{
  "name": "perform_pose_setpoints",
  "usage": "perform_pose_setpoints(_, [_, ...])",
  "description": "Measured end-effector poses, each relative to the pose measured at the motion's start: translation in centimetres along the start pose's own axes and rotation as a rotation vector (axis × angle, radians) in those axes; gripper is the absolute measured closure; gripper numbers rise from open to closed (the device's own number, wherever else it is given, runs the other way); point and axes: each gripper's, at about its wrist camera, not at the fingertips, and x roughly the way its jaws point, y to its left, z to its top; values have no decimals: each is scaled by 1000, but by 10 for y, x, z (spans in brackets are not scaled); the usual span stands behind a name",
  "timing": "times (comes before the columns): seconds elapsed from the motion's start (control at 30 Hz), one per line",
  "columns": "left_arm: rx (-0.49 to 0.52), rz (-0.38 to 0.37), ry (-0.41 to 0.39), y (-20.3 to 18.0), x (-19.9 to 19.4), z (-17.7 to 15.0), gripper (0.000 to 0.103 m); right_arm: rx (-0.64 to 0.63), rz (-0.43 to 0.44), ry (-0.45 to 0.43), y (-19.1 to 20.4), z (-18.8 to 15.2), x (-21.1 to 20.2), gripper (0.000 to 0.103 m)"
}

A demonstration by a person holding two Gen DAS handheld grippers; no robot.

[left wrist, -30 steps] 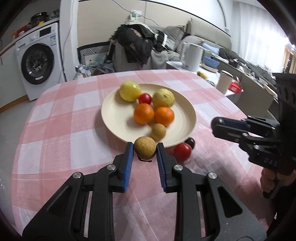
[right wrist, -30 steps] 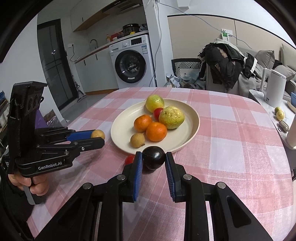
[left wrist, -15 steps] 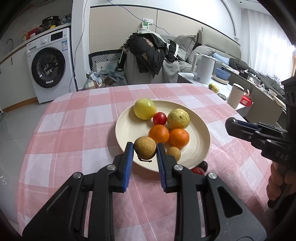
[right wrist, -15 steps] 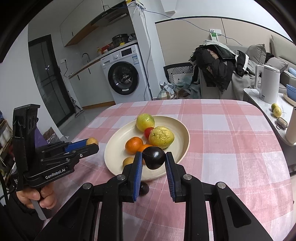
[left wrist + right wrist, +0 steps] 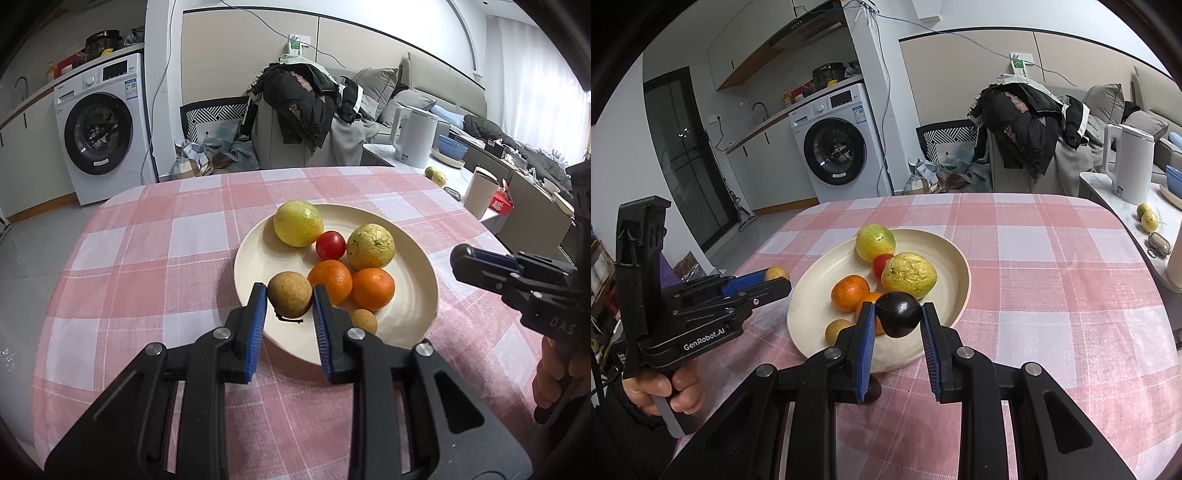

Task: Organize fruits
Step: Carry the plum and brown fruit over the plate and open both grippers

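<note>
Over a cream plate (image 5: 413, 295) of fruit, the left hand-held gripper (image 5: 289, 300) clamps a brown fruit (image 5: 289, 297) and the right hand-held gripper (image 5: 898, 320) clamps a dark plum (image 5: 899, 314).

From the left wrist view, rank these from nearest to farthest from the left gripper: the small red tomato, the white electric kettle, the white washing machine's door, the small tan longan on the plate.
1. small tan longan, just right of the left gripper
2. small red tomato, mid-plate
3. white electric kettle and washing machine door, far right and far left: too close to call

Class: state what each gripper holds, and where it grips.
Left gripper pinches a tan fruit by its sides; right gripper pinches a dark plum likewise.
</note>
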Motion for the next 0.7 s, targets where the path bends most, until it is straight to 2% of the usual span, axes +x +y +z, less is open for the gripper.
perform_pose_setpoints(0.7, [-3,7,38,8,35,-10,80,16,-11,70,-7,-10,28,77])
